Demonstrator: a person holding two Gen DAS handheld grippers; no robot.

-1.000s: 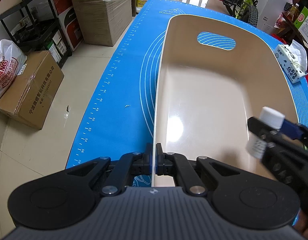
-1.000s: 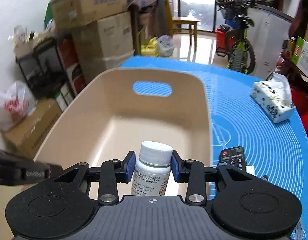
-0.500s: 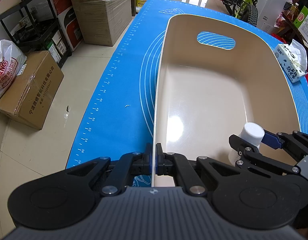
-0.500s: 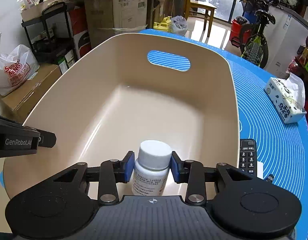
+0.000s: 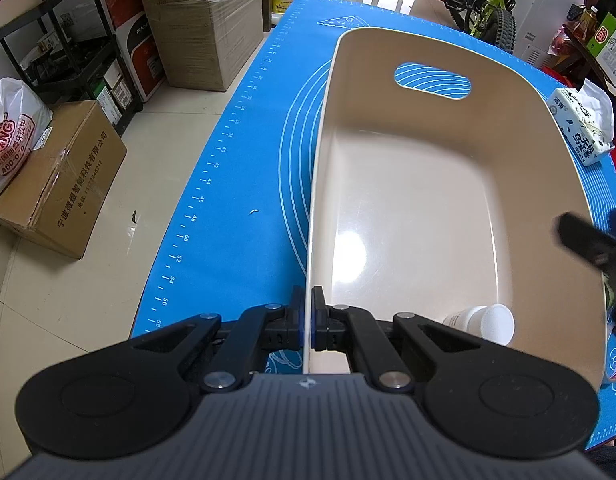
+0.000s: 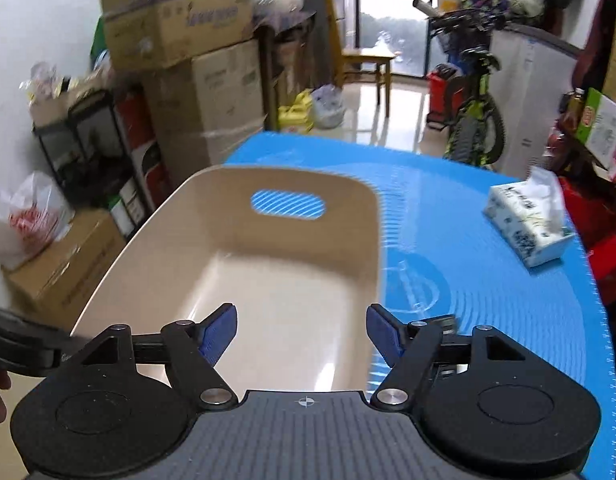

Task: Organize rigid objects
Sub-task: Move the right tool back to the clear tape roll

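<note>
Left wrist view: the white pill bottle (image 5: 482,320) lies on its side on the floor of the beige bin (image 5: 548,128), in the lower right of the frame, close to the bin's near wall. The left gripper (image 5: 309,320) has its jaws pressed narrow on the bin's near rim, one on each side of the wall. The right gripper (image 5: 596,246) shows as a blurred dark shape at the right edge, above the bin's right rim.

Right wrist view: the right gripper (image 6: 301,334) has its jaws spread wide with nothing between them, the blue pads (image 6: 219,334) above the bin's interior. The bottle is not visible here. The bin (image 6: 360,236) rests on the blue mat (image 6: 468,272) covering the worktop. A tissue pack (image 6: 526,230) lies on the mat at right, well apart from the bin.
</note>
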